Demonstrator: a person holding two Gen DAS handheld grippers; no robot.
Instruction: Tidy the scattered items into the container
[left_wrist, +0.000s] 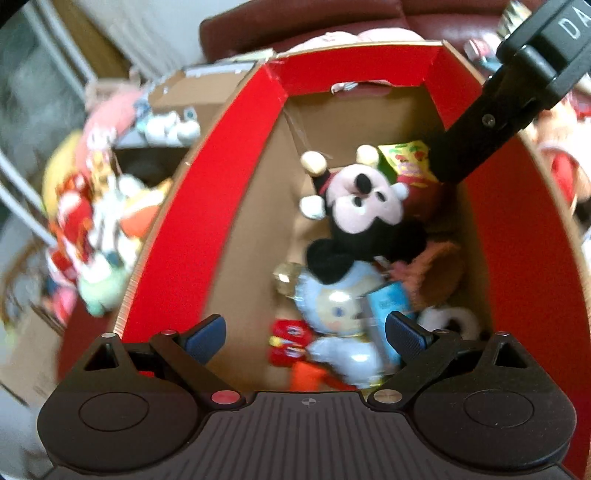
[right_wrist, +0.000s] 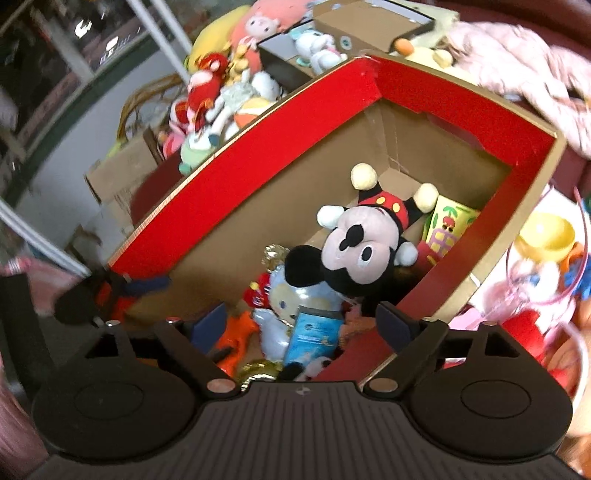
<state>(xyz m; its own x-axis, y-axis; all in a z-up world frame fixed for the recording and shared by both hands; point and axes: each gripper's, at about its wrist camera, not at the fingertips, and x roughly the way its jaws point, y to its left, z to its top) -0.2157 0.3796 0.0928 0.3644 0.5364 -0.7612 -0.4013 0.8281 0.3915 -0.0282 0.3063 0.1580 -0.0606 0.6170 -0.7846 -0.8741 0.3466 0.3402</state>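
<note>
A cardboard box with red flaps (left_wrist: 229, 177) (right_wrist: 258, 147) fills both views. Inside it a black and pink mouse plush (left_wrist: 364, 206) (right_wrist: 358, 247) lies upside down on other toys: a pale blue doll (left_wrist: 343, 321) (right_wrist: 295, 306), a yellow-green carton (left_wrist: 410, 162) (right_wrist: 448, 225) and red packets (left_wrist: 290, 341). My left gripper (left_wrist: 304, 338) hangs open over the box with nothing between its pads. Also over the box, my right gripper (right_wrist: 301, 325) stands wide open and empty. Its black arm (left_wrist: 491, 110) crosses the upper right of the left wrist view.
A heap of plush toys (left_wrist: 96, 221) (right_wrist: 221, 96) lies left of the box, beside a smaller open carton (left_wrist: 184, 96) (right_wrist: 354, 29). Pink fabric (right_wrist: 524, 62) and a dark red sofa (left_wrist: 295, 26) lie behind. More toys and a yellow bowl (right_wrist: 546, 232) crowd the right.
</note>
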